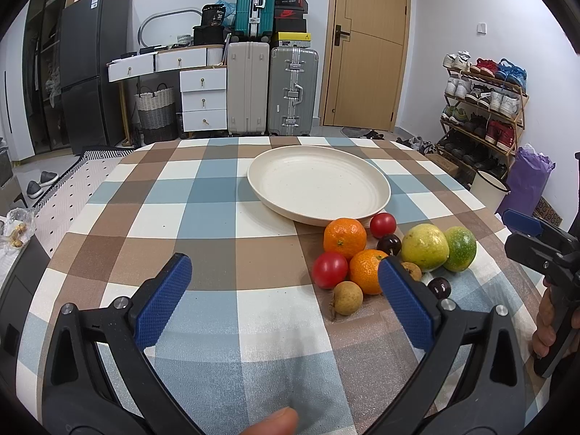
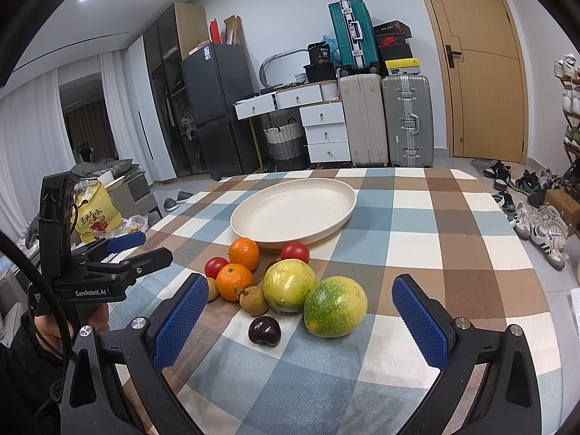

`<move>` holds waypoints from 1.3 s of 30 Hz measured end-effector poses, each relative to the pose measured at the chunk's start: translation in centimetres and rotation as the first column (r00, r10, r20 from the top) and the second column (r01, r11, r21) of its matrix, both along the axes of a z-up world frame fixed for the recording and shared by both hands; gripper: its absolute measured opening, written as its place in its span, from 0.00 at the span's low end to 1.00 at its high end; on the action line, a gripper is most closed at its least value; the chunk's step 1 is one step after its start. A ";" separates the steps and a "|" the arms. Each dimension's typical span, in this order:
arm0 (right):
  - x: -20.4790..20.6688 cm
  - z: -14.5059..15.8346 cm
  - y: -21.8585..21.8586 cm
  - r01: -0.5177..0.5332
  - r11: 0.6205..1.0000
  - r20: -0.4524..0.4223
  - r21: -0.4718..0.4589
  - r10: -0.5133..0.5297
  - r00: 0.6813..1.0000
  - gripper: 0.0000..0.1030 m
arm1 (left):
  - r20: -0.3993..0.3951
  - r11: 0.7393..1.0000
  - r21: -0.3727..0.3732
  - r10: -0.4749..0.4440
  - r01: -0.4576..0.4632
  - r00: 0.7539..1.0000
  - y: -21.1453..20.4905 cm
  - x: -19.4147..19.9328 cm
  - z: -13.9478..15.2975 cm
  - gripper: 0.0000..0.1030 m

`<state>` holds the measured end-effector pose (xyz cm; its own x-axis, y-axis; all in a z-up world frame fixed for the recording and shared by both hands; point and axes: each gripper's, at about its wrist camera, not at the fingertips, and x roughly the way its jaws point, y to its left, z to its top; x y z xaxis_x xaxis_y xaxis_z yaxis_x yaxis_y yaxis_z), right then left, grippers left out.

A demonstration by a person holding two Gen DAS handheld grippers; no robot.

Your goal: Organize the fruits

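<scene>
Fruits (image 2: 286,286) clustered beside empty cream plate (image 2: 290,232).

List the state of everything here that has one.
Plate: empty, on the table.
Fruits: clustered on the cloth beside the plate, none on it.
Left gripper: open, empty.
Right gripper: open, empty.
Door: closed.
Top drawers: pulled open.
</scene>
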<state>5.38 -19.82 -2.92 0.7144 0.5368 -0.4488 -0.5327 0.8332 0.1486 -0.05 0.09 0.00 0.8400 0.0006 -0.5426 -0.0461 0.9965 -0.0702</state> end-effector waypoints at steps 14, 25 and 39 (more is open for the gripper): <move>0.0 0.0 0.0 0.000 1.000 -0.001 0.000 0.000 1.000 1.00 | 0.000 1.000 -0.001 0.000 0.000 1.000 0.0 0.0 0.0 0.99; 0.0 0.0 0.0 -0.003 1.000 -0.002 -0.002 0.003 1.000 1.00 | -0.001 1.000 -0.001 0.001 -0.001 1.000 0.0 0.0 0.0 0.99; -0.1 -0.2 0.5 0.019 0.999 0.009 -0.027 -0.019 1.000 1.00 | -0.003 1.000 -0.005 0.004 -0.004 1.000 0.3 0.1 -0.3 0.99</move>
